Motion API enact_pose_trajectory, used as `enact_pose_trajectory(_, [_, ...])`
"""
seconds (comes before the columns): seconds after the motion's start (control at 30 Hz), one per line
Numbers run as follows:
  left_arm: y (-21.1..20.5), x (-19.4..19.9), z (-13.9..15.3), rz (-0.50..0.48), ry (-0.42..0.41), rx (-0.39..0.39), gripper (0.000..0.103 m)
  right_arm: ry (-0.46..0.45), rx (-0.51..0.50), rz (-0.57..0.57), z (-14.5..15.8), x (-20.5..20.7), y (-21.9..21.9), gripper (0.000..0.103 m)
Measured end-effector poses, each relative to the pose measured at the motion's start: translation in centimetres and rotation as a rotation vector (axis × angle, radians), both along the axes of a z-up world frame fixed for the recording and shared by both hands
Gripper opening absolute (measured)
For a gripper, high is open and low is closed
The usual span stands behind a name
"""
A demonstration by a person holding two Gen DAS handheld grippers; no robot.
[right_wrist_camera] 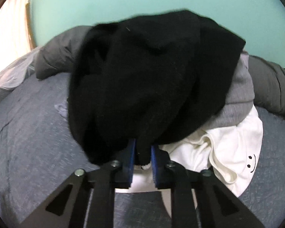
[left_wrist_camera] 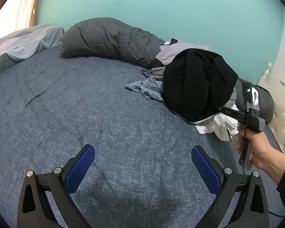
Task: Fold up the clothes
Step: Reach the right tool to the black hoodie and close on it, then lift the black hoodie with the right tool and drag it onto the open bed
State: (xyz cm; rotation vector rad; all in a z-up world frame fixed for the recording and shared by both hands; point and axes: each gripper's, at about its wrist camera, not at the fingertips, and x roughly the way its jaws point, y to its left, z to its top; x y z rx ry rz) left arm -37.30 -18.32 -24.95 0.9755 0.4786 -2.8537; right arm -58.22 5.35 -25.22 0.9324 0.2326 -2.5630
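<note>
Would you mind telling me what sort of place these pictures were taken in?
Most likely a bedroom: a bed with a blue cover, a dark grey pillow against the teal wall, and a pile of clothes topped by a black garment.

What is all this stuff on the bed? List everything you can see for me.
Black garment: one, black, top of the clothes pile, edge pinched by the right gripper.
Grey garment: one, grey, under the black one.
White garment: one, white with a small smiley, bottom of the pile.
Checked cloth: one, pale blue, left of the pile.
Duvet: one, dark grey, rolled along the wall.
Bedsheet: one, blue, covering the bed.
Wall: teal, behind the bed.
Left gripper: open, over bare sheet.
Right gripper: shut on the black garment.
Hand: one, holding the right gripper.
</note>
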Motion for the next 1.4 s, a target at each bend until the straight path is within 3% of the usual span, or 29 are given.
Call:
enact_pose_trajectory(0.3, [0.2,4.0,2.1,0.021,-0.015,0.007,0.103,0.077,-0.083,0.132,6.9,10.5,2.1,0.01])
enact_pose_trajectory(0.73, [2.9,15.0,11.3,0.016,0.062,-0.014,0.103,0.118,-0.204,0.227,16.5,28.0,7.9,0.01])
enact_pose_trajectory(1.23, [7.9,25.2,15.4,-0.073,0.074,0.043,0.103,0.236,-0.259,0.282,28.8,40.7,11.8,0.01])
enact_pose_trajectory(1.33, [8.4,26.6,16.0,-0.082,0.09,0.046,0.103,0.218,-0.286,0.291,29.9,41.5,12.4,0.01])
enact_pose_trajectory(1.4, [8.8,27.3,16.2,-0.094,0.1,0.038,0.103,0.187,-0.251,0.286,28.7,41.2,12.3,0.01])
